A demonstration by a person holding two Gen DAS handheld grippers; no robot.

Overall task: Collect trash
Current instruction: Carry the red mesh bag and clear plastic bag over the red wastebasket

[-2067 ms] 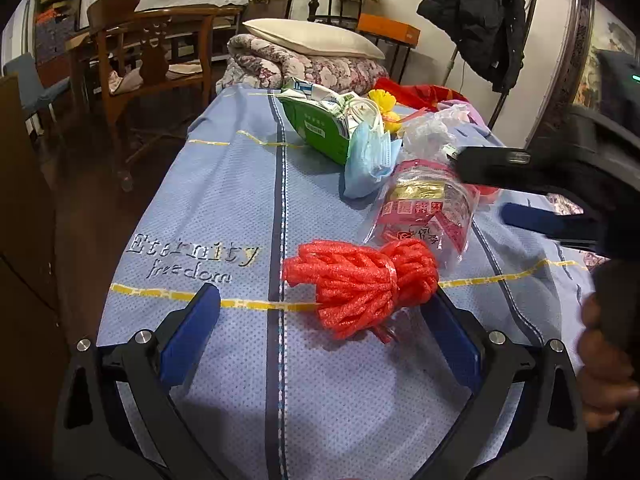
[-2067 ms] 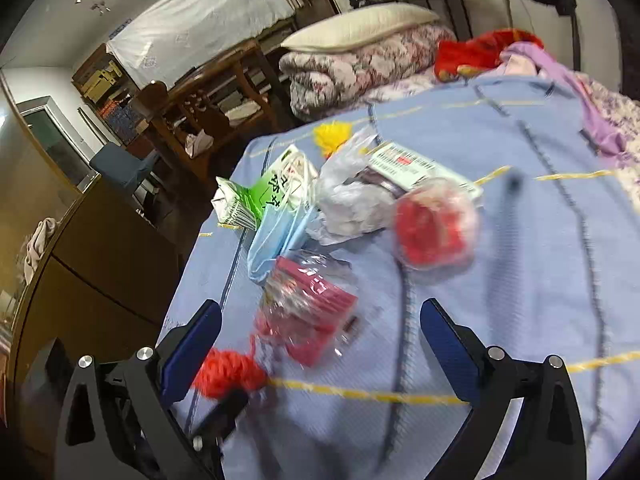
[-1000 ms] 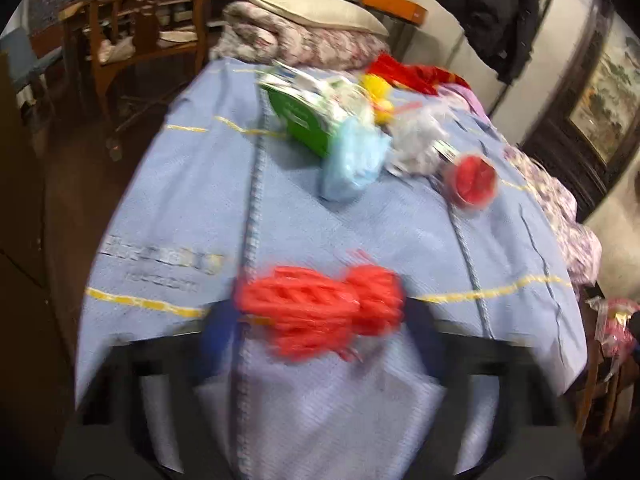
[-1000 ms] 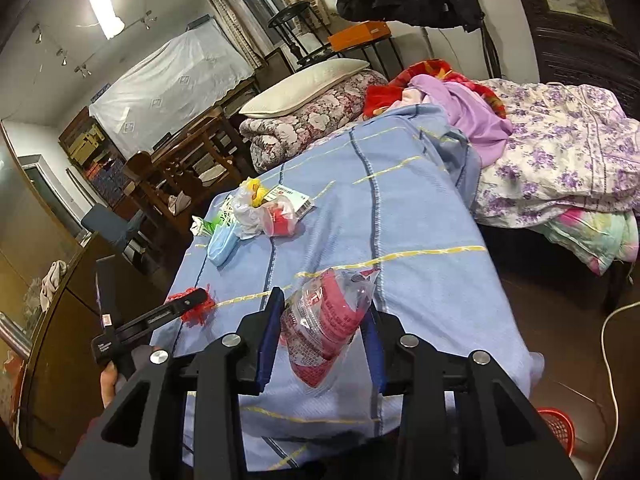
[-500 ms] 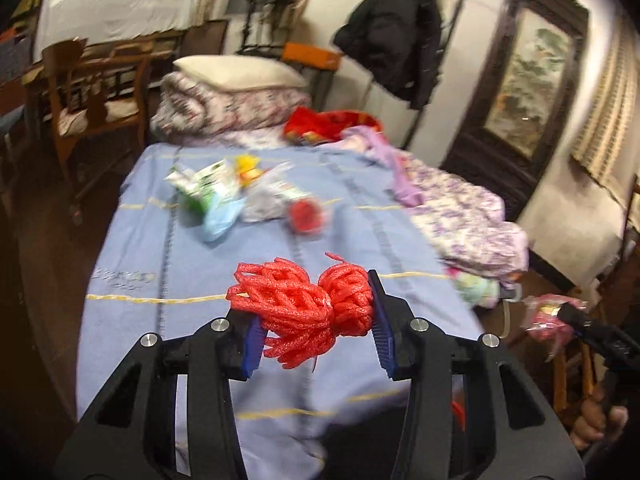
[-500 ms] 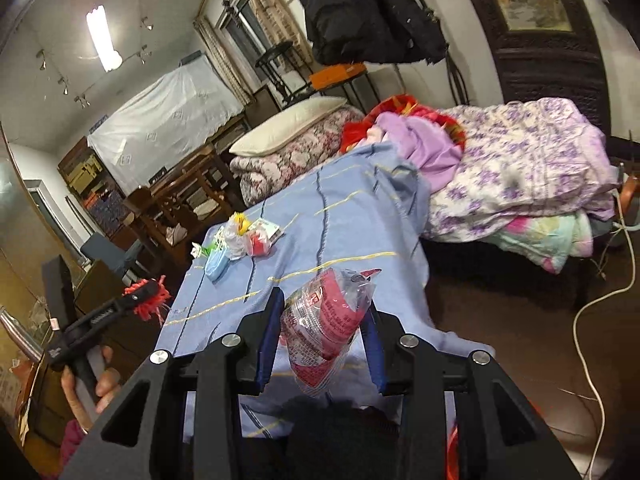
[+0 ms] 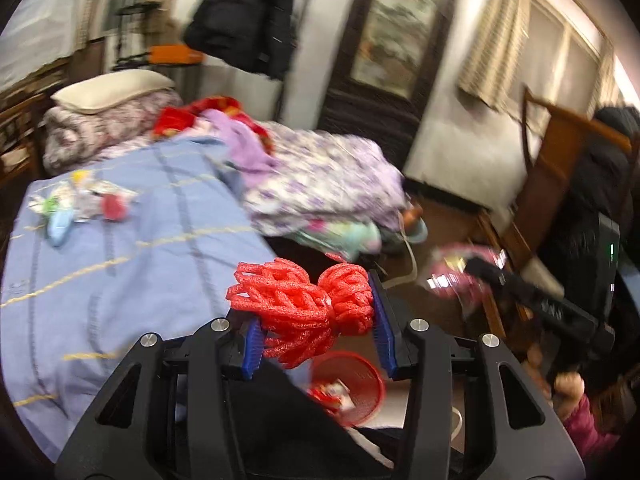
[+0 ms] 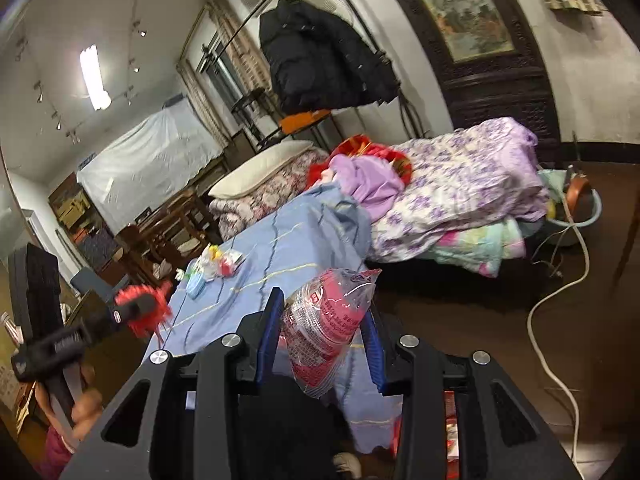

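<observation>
Red bin (image 7: 352,384), seemingly holding wrappers, half hidden behind left hand-held gripper (image 7: 320,320).

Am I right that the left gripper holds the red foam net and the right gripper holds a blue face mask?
Not quite. The right gripper holds a red-printed plastic bag, as the right wrist view shows; the mask lies on the bed. The left gripper does hold the net.

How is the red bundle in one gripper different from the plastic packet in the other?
The red foam netting, in the left gripper, is an opaque, knobbly mesh bunched into two lumps; the plastic packet, in the right gripper, is smooth, shiny and partly see-through, with printing on it. The netting spreads sideways past the left pad, while the packet stands tall and narrow between its pads. Both are reddish, squeezed between blue pads and held off the bed.
</observation>
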